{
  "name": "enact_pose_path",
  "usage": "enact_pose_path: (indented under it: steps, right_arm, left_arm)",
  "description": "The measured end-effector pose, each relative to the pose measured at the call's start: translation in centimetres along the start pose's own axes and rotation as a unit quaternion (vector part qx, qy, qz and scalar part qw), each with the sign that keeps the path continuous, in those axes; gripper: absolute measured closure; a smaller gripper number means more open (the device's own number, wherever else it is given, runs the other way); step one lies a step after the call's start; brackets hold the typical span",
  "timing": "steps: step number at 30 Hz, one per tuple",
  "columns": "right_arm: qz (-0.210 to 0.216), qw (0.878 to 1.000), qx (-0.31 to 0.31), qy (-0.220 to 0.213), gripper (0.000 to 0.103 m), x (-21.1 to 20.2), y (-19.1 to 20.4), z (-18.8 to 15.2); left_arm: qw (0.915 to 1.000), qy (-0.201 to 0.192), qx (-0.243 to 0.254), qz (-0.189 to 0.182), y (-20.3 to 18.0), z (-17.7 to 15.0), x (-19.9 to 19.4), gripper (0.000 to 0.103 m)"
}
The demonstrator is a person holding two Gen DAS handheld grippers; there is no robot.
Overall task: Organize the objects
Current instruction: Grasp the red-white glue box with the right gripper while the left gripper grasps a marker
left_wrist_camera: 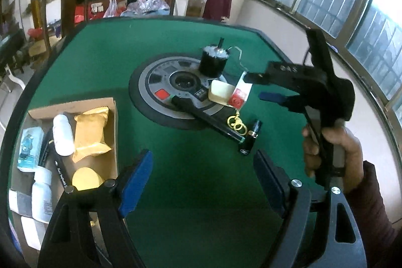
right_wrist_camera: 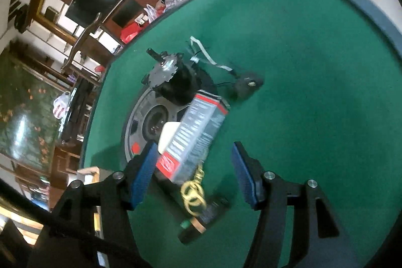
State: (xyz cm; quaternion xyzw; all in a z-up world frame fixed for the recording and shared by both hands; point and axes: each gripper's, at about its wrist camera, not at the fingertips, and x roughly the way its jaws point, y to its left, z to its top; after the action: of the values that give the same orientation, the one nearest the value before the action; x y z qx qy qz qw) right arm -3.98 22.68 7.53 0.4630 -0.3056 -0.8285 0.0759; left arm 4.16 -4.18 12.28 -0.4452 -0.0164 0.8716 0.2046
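In the left wrist view, the left gripper (left_wrist_camera: 203, 175) is seen with blue padded jaws apart and nothing between them above green felt table (left_wrist_camera: 191, 167). At nine o'clock a brown cardboard box (left_wrist_camera: 75, 104) holds two white plastic bottles, a crinkled yellow packet (left_wrist_camera: 91, 133) and a round yellow sponge. At one o'clock lie a black cylindrical motor (left_wrist_camera: 213, 62), a glossy red-and-white carton (left_wrist_camera: 240, 94) and gold metal rings (left_wrist_camera: 236, 121). At three o'clock the right gripper (left_wrist_camera: 258, 87) is held, jaws apart.

In the right wrist view, the carton is seen just ahead of the right gripper's spread jaws, nothing clamped.
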Motion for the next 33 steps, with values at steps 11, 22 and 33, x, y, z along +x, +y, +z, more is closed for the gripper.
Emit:
enact_pose_path:
  steps: [11, 22, 33]
  right_arm:
    - [-0.041, 0.999, -0.016, -0.012, 0.071, 1.2, -0.7, 0.1]
    - [-0.008, 1.0, 0.018, -0.005, 0.071, -1.1, -5.8, -0.8]
    - [-0.036, 0.999, -0.035, -0.015, 0.071, -1.1, -4.4, -1.4]
  left_arm:
    - [0.9991, 0.014, -0.036, 0.015, 1.2, 1.6, 4.3, 0.026]
    - [0.9943, 0.048, -0.07, 0.064, -1.8, 3.1, 12.4, 0.026]
    - [0.9919, 0.036, 0.01, 0.121, -2.9, 2.5, 13.9, 0.09]
